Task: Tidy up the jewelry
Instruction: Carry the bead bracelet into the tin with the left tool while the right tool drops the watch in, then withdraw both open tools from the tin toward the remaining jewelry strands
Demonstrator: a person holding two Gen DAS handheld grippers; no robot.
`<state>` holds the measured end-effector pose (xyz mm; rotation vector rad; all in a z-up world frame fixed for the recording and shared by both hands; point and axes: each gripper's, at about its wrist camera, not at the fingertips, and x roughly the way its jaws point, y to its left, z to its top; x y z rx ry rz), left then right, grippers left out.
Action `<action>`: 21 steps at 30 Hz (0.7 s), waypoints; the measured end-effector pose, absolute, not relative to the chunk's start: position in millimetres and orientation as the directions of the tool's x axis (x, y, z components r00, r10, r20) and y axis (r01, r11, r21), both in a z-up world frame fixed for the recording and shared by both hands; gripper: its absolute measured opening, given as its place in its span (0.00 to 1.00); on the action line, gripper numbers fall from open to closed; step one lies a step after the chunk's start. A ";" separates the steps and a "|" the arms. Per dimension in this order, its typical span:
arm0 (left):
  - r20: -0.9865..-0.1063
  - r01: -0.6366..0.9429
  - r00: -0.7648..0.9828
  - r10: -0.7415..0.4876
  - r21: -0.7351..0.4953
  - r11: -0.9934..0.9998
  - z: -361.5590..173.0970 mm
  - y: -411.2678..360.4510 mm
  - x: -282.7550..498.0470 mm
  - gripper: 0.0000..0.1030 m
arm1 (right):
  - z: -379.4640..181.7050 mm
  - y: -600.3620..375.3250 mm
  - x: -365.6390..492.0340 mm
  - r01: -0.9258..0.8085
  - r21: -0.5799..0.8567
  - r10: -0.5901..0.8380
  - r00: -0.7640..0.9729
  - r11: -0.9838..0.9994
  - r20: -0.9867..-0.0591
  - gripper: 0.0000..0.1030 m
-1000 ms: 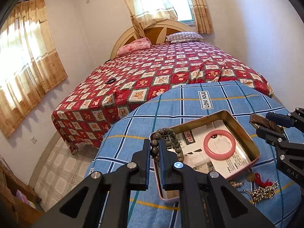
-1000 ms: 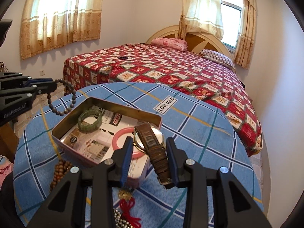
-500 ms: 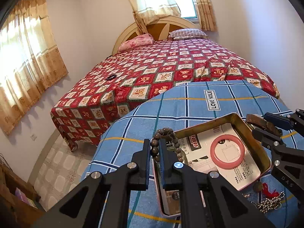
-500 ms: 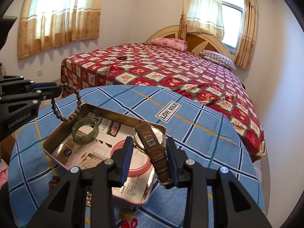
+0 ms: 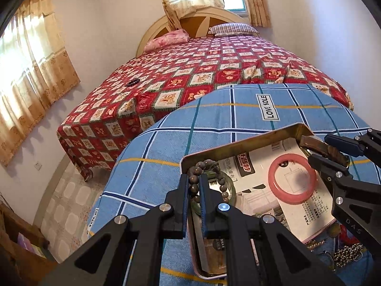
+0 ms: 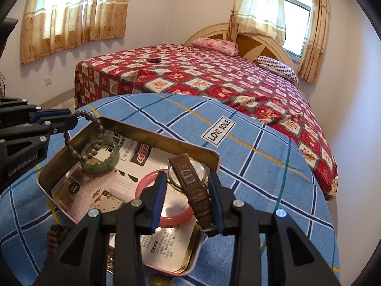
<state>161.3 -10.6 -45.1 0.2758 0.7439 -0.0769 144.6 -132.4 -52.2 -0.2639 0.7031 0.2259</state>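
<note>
Bead bracelet (image 5: 206, 178) pinched above tin (image 5: 240, 145)

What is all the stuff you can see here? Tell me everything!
Tin tray: one, gold inside, on the table.
Pink bangle: one, flat in the tray.
Green bangle: one, in the tray's far corner.
Bead bracelet: one, brown, hanging over the green bangle.
Wristwatch: one, brown strap, over the tray.
Silver bead chain: one, beside the tray.
Tablecloth: one, blue plaid.
Bed: one, red patterned cover.
Left gripper: jaws shut on the bead bracelet.
Right gripper: jaws holding the wristwatch.
</note>
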 end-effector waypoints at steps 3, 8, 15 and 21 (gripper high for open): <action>-0.682 0.165 0.731 0.039 0.232 0.959 -49.1 -11.9 164.5 0.08 | -56.0 -132.4 147.7 -0.294 -0.164 0.113 0.734 0.942 -0.669 0.37; -0.694 0.166 0.718 0.049 0.240 0.957 -55.7 -12.1 170.1 0.08 | -58.5 -132.1 151.0 -0.302 -0.162 0.116 0.725 0.939 -0.679 0.15; -0.685 0.161 0.725 0.070 0.267 0.950 -54.4 -16.4 165.6 0.21 | -58.9 -135.7 147.6 -0.305 -0.138 0.135 0.722 0.942 -0.679 0.32; -0.642 0.125 0.762 0.080 0.268 0.955 -43.2 -10.0 144.1 0.69 | -51.9 -146.1 130.6 -0.293 -0.144 0.128 0.738 0.945 -0.663 0.51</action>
